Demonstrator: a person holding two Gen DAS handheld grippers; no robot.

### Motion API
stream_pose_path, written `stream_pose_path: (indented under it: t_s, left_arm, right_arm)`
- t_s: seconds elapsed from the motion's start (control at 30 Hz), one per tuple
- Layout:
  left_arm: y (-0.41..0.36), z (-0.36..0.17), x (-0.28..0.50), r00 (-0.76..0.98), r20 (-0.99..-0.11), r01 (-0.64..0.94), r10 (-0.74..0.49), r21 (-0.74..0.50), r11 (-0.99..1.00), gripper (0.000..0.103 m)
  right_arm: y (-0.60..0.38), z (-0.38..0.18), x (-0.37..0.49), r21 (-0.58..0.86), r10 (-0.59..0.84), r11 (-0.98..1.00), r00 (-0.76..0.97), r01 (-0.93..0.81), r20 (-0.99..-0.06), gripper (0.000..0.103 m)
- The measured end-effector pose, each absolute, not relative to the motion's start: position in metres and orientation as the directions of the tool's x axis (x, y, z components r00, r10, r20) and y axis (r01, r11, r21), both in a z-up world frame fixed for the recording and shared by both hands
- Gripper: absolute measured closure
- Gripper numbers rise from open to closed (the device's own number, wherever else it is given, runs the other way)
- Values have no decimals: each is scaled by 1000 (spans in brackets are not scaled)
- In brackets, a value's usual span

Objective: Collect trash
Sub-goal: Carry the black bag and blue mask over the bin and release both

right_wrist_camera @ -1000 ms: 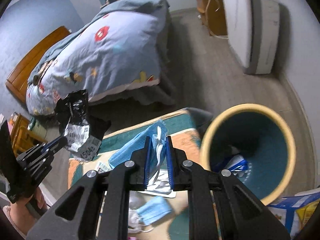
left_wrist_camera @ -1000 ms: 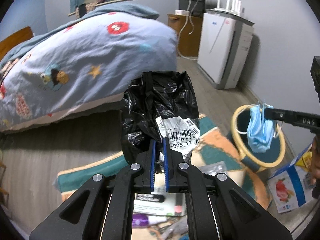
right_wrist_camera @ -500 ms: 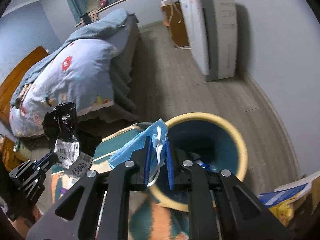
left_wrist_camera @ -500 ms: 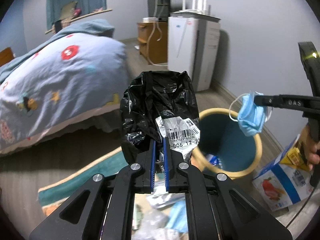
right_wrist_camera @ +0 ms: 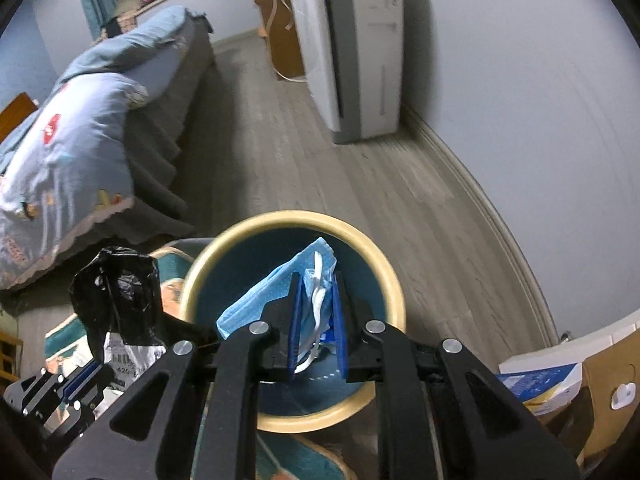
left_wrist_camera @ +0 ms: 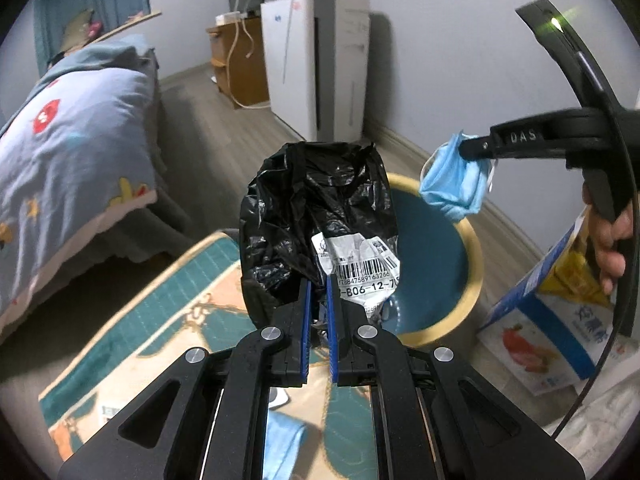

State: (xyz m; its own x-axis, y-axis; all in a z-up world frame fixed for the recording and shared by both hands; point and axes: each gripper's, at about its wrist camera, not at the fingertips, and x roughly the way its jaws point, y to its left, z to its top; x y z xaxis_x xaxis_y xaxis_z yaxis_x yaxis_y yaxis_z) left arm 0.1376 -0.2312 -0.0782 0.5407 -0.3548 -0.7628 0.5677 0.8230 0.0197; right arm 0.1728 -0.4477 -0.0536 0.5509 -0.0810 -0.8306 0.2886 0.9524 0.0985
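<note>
A bed [left_wrist_camera: 68, 128] with a blue quilt fills the left. The left hand-held gripper [left_wrist_camera: 319, 280] is clamped on a crumpled black plastic mailer bag [left_wrist_camera: 304, 204] with a white barcode label [left_wrist_camera: 360, 264] – held upright above the patterned rug [left_wrist_camera: 160, 304], just left of the bin. The right hand-held gripper [right_wrist_camera: 316, 280] pinches a blue face mask [right_wrist_camera: 276, 288] directly over the open teal bin with a yellow rim [right_wrist_camera: 388, 280]. A printed carton [left_wrist_camera: 556, 320] sits on the floor right of the bin

Both wrist views face forward over tongs, sharing the bin [left_wrist_camera: 472, 280] [right_wrist_camera: 394, 280]
</note>
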Motion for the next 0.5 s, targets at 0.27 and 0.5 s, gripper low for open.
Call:
stream_pose_path:
  t_s: [0.27, 0.5]
  left_arm:
    - [-253, -105, 145, 500, -794, 577, -346, 7, 817, 95]
    - [-265, -108, 146, 490, -788, 595, -373, -11, 804, 92]
  right_arm:
    - [-465, -74, 176, 86, -105, 934, 496, 347, -862, 89]
    - [-454, -78, 180, 76, -98, 943, 490, 324, -866, 88]
